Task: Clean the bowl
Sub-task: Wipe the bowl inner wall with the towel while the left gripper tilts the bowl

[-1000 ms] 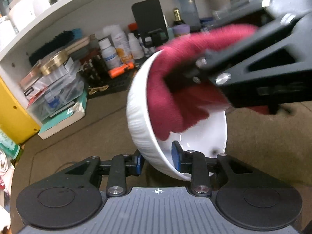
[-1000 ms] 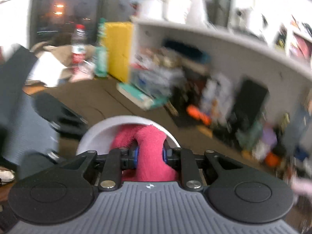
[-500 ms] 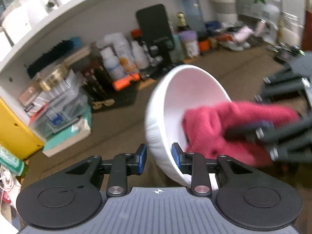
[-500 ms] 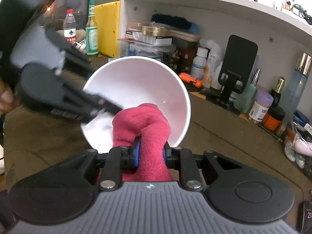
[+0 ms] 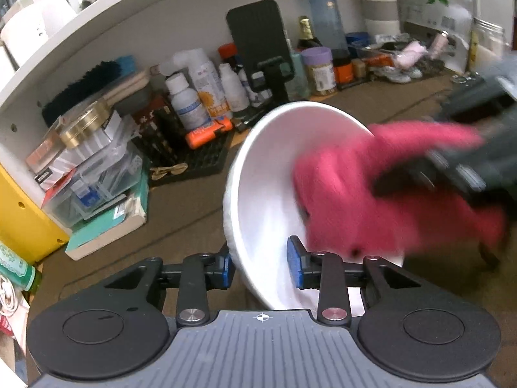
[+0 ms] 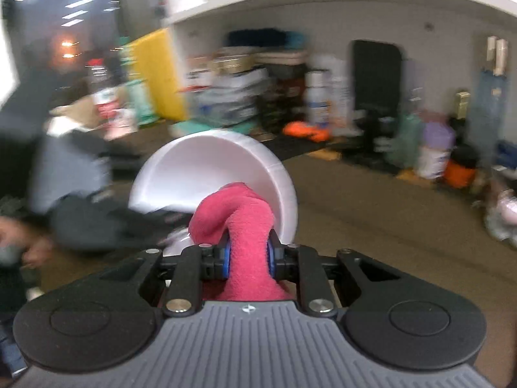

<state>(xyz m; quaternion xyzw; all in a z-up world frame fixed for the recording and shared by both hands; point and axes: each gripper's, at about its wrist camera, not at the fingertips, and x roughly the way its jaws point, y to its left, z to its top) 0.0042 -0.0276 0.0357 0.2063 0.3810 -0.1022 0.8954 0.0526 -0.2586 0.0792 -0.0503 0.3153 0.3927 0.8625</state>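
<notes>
My left gripper (image 5: pixel 261 268) is shut on the rim of a white bowl (image 5: pixel 268 177), which it holds tilted on edge above the brown table, its hollow facing right. A pink-red cloth (image 5: pixel 371 194) is pressed into the bowl from the right, blurred by motion. In the right wrist view my right gripper (image 6: pixel 248 257) is shut on that cloth (image 6: pixel 239 216), whose bunched end lies against the lower inside of the bowl (image 6: pixel 206 171). The left gripper's dark body (image 6: pixel 97 223) shows blurred at the left.
Under a white shelf (image 5: pixel 97 32) at the back stand bottles (image 5: pixel 206 93), a black phone stand (image 5: pixel 258 48), stacked boxes (image 5: pixel 84 161) and a yellow box (image 5: pixel 19 213). A person's hand (image 6: pixel 19 245) is at the left edge. Brown tabletop (image 5: pixel 181 213) lies below the bowl.
The cloth has swept from the bowl's upper rim down and to its right side. The bowl has tipped more on edge and shifted right. The right gripper has rolled and dropped a little.
</notes>
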